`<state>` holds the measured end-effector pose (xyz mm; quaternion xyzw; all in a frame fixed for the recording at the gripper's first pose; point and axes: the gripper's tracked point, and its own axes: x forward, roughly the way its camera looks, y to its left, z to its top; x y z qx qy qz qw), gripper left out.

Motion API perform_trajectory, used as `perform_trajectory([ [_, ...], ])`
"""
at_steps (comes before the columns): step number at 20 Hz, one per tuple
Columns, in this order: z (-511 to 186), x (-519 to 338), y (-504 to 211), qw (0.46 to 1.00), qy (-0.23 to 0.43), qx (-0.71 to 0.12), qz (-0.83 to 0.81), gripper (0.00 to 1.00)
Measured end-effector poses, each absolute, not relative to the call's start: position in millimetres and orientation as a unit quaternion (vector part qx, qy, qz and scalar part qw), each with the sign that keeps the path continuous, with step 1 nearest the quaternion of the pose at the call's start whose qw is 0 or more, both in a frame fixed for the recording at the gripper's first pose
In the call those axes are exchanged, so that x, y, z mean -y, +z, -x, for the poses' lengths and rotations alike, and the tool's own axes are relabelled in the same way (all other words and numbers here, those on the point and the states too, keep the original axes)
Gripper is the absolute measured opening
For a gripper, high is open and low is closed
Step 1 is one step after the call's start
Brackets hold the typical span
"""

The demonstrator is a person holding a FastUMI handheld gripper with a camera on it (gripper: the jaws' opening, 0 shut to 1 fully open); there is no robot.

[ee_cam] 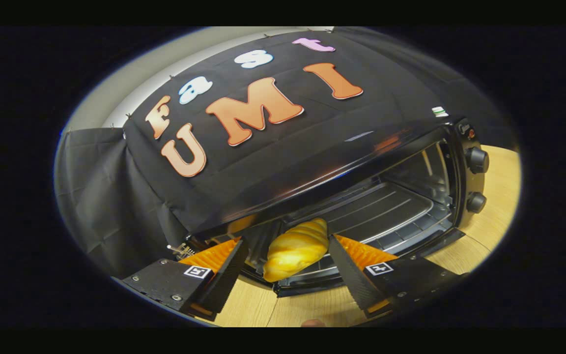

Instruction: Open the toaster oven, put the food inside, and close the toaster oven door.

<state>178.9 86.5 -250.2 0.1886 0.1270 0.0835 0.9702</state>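
Observation:
The black toaster oven (342,157) stands on a wooden table (496,206) with its door (307,286) folded down and open. Inside it a wire rack (381,209) shows. A golden twisted bread roll (295,250) lies at the oven's mouth, its far end over the front of the rack. My gripper (288,240) is open, with the roll between its fingers. The right finger (344,263) is at the roll's edge. The left finger (229,270) stands a little apart from it.
Two round knobs (477,160) sit one above the other on the oven's right-hand panel. Black cloth hangs behind and to the left of the oven. Bare table shows to the right of the oven and under the fingers.

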Motion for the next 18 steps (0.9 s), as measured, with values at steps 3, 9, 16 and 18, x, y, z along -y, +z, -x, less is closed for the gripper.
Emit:
perform_trajectory([
  [3,-150,-90,-240,0.975,0.085,-0.116,-0.170,0.98],
  [9,-87,-74,-229,0.987,0.072,-0.105,-0.094,0.98],
  [16,-24,-34,-251,0.992,0.035,-0.122,-0.011,0.99],
  [18,-13,-22,-263,0.991,0.024,-0.132,0.004,0.99],
])
